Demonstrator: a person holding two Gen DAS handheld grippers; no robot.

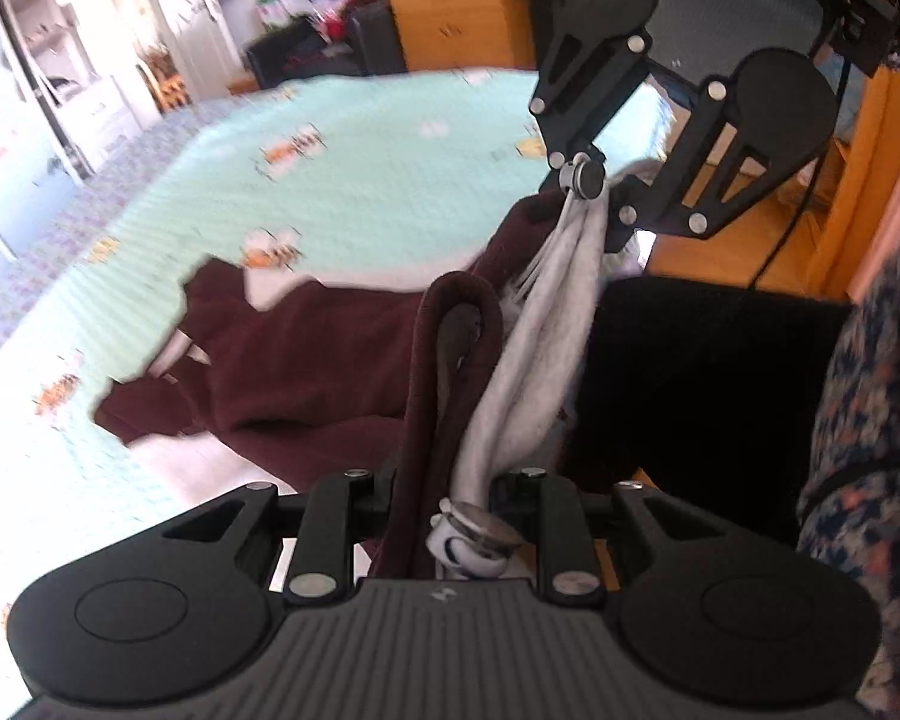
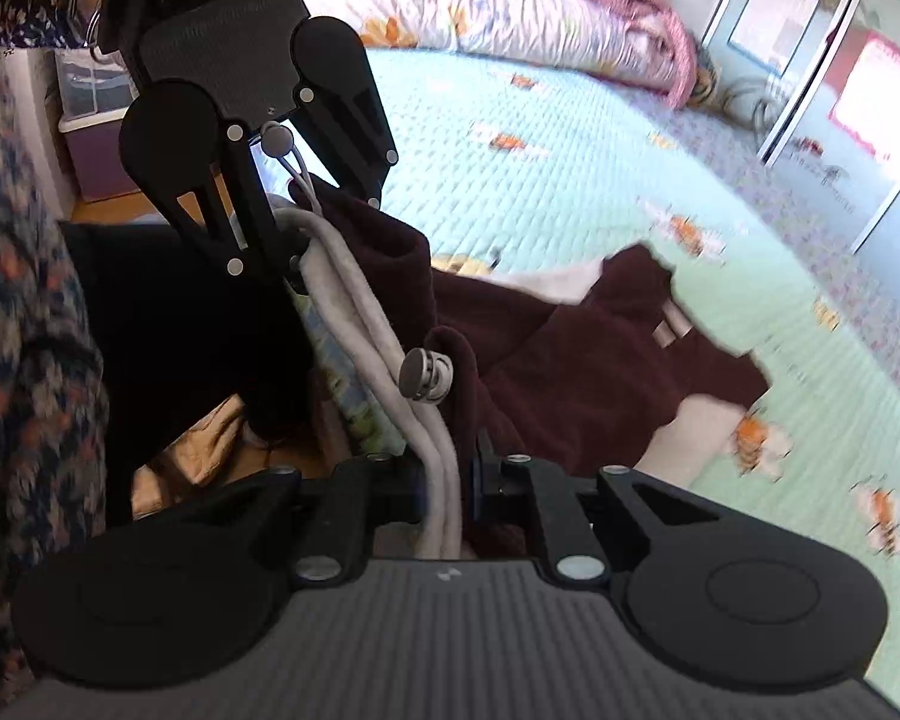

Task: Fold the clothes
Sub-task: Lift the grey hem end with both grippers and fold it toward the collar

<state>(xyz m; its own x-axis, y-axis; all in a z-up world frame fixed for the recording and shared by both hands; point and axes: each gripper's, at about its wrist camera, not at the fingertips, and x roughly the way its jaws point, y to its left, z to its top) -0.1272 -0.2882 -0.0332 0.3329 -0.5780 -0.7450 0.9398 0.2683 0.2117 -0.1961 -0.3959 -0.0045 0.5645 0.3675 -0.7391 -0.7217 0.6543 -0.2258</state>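
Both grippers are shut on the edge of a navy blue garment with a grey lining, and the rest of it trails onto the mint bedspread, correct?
Not navy: the garment is dark maroon, as the left wrist view shows. The rest holds: left gripper and right gripper are shut on its grey-lined edge, and it trails onto the mint bedspread.

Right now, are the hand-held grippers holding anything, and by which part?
Both hold the maroon garment by its grey-lined edge. The left hand-held gripper and the right hand-held gripper each pinch that edge, which runs lifted between them; the rest trails on the bed.
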